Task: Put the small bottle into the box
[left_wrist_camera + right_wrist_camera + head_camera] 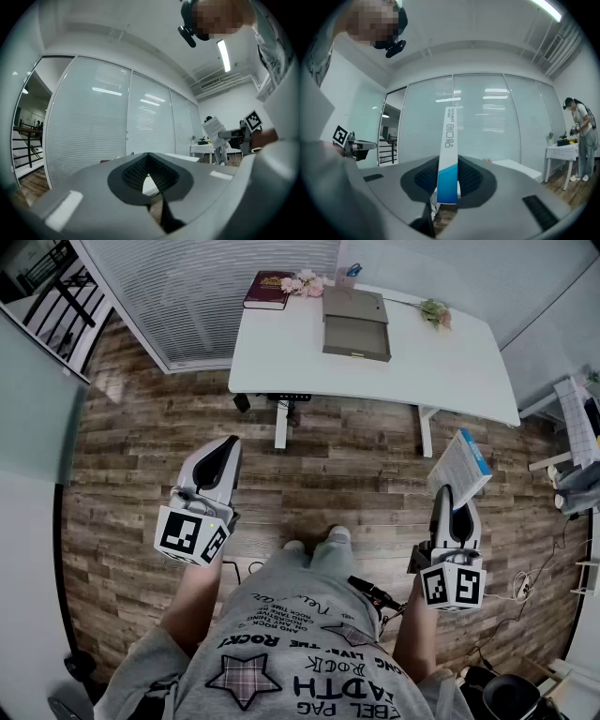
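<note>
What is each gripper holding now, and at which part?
The right gripper clamps a thin white-and-blue carton by its blue lower end. The left gripper is shut on nothing.

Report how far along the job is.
Done: nothing visible; the open box on the white table shows no bottle. In hand: the right gripper clamps a white-and-blue carton; the left gripper is shut, empty. Left: reaching the table and loading the box.
</note>
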Demonstrator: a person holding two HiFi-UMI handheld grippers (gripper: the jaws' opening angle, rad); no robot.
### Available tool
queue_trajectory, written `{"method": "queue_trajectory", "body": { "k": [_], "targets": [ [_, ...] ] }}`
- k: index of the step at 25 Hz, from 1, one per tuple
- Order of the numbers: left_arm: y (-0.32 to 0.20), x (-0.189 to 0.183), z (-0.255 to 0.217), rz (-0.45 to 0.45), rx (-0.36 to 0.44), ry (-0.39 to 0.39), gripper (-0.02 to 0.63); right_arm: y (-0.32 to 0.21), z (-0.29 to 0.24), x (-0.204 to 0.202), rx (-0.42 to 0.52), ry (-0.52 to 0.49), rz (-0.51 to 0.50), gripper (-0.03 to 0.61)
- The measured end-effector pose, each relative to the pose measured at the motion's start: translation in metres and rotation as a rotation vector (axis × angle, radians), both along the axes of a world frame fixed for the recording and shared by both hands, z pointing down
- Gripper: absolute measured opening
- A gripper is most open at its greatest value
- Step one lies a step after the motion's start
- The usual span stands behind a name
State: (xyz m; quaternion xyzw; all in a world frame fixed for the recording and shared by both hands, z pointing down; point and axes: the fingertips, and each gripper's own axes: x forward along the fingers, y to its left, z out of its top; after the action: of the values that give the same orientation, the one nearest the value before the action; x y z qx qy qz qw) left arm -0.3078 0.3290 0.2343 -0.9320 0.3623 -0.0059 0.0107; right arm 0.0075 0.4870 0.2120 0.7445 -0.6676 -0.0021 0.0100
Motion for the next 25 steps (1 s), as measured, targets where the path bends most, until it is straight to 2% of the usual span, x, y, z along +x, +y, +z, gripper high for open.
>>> {"method": "queue_trajectory", "body": {
  "k": [11, 16, 25],
  "targets": [
    [-0.008, -0.006, 0.005, 0.016, -0.014, -0.015, 0.009, -0.013, -0.003, -0.021, -0.009, 0.008, -0.023, 0.089],
    [-0.009, -0.008, 0.009, 0.021, -0.018, -0.021, 0.009, -0.014, -0.010, -0.029, 0.016, -0.007, -0.036, 0.091],
    [-0.025, -0.007, 0.022, 0.009, -0.041, -0.040, 0.009, -0.038, -0.008, -0.025, 0.018, -0.017, -0.076, 0.091]
  ]
}}
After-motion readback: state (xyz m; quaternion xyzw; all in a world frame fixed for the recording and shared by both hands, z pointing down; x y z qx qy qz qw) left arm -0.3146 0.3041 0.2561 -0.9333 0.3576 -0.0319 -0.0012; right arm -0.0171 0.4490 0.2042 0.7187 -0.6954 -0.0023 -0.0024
